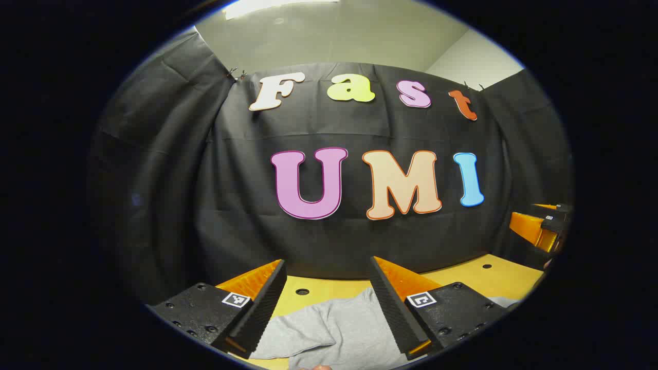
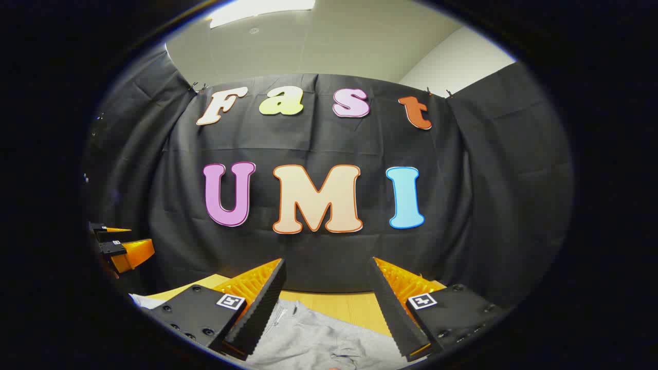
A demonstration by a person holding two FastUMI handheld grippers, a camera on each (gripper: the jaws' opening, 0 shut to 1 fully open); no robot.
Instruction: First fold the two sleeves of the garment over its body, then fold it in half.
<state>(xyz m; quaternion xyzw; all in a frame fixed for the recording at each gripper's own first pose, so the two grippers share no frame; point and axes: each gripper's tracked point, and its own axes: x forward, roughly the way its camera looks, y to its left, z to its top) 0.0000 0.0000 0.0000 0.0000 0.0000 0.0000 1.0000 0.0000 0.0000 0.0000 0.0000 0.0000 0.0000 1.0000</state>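
Left gripper (image 1: 326, 303): fingers spread wide, nothing between them. It is held above the table, looking level toward the far wall. In the left gripper view each finger carries a small square marker on its base block, and the ribbed inner faces slope toward each other at the far end without meeting.

Right gripper (image 2: 326, 306): likewise wide apart, holding nothing, raised above the table and facing the far wall. Same square markers on the base blocks.

Garment (image 1: 339, 329): grey, soft fabric, lying on the wooden table (image 1: 462, 275) under both grippers. In the left gripper view it shows through the gap between the fingers, with a fold line running across the near left part and a rounded edge at the far side. A further bit of grey shows past the right finger. In the right gripper view the garment (image 2: 313, 336) lies rumpled between the fingers; a zip or seam line runs near the left finger, and bunched cloth sits at the near edge. Neither gripper touches the cloth.

Table: light wood with dark round holes in its top, visible far of the garment.

Each gripper also appears at the rim of the other's view: the right one at the right edge of the left gripper view, the left one at the left edge of the right gripper view, both well apart.

Far wall: black cloth (image 2: 462, 169), ceiling pale above.
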